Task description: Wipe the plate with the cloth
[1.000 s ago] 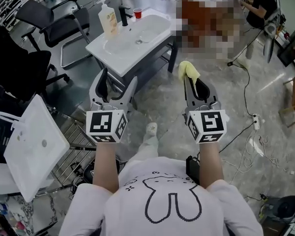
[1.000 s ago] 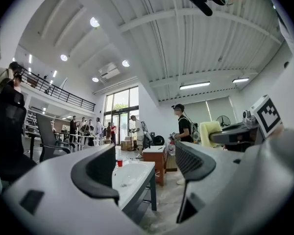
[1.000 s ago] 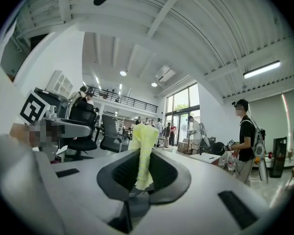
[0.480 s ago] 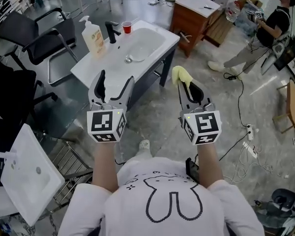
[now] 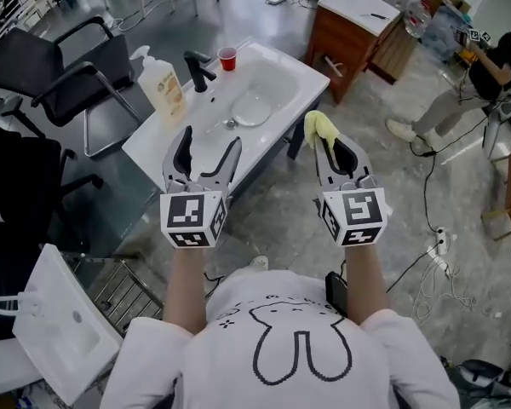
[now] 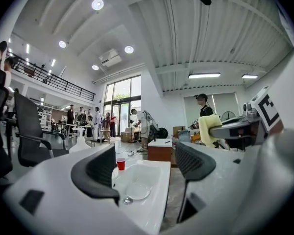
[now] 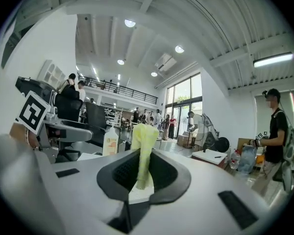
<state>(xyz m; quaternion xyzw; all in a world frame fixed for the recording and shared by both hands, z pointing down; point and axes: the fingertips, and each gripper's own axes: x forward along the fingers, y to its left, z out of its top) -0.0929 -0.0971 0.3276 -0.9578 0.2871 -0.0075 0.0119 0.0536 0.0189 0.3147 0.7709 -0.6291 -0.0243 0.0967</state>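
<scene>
A pale round plate (image 5: 254, 107) lies in the basin of a white sink (image 5: 294, 79); the left gripper view shows the plate (image 6: 138, 190) between the jaws, well ahead. My left gripper (image 5: 209, 143) is open and empty, held in the air over the sink's near edge. My right gripper (image 5: 328, 141) is shut on a yellow cloth (image 5: 320, 125), held to the right of the sink over the floor. The cloth (image 7: 144, 148) sticks up from the shut jaws in the right gripper view and also shows in the left gripper view (image 6: 209, 129).
On the sink stand a soap bottle (image 5: 165, 88), a black faucet (image 5: 199, 68) and a red cup (image 5: 228, 58). Black chairs (image 5: 64, 66) are at left, a wooden cabinet (image 5: 358, 24) behind. A second white basin (image 5: 64, 339) leans at lower left. Cables (image 5: 439, 271) lie on the floor.
The person has stepped toward the sink, which now lies closer under both grippers. The left stays open, the right keeps hold of the cloth.
</scene>
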